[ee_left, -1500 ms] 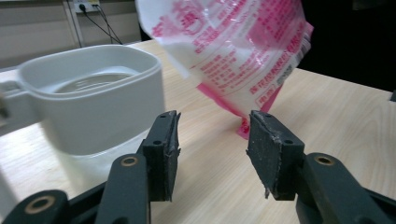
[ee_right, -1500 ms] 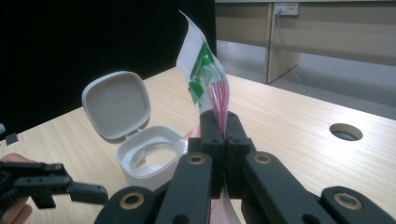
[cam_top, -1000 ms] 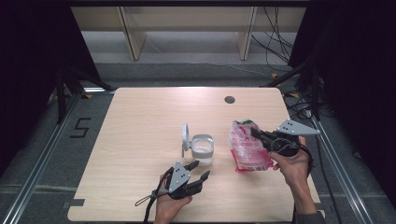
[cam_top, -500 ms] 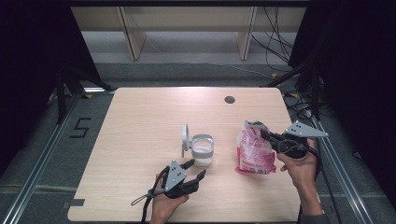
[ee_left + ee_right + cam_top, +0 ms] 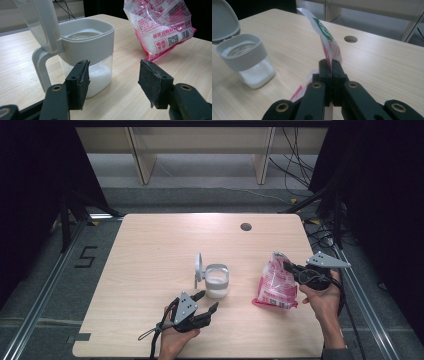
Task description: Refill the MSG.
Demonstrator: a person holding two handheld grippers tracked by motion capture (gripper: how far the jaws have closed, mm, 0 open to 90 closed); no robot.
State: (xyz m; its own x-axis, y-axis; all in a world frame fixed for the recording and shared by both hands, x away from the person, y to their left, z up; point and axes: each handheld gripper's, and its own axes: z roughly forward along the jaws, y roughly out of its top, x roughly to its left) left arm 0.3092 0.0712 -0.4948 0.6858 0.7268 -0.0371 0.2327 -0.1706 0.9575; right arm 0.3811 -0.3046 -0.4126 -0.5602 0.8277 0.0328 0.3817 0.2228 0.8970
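High view overhead, facing forward and down, gripper views close at tabletop height, all sharing the canister [image 5: 217, 280].

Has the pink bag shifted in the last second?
Yes. The pink bag, pinched by the right gripper, has tipped up and drawn away from the container, toward the table's right edge.

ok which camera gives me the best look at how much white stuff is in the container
The left gripper view: the container is close and side-on, with white grains low behind its clear wall, lid open. The right gripper view shows it from above at an angle, grains visible too. In the high view it is too small to judge.
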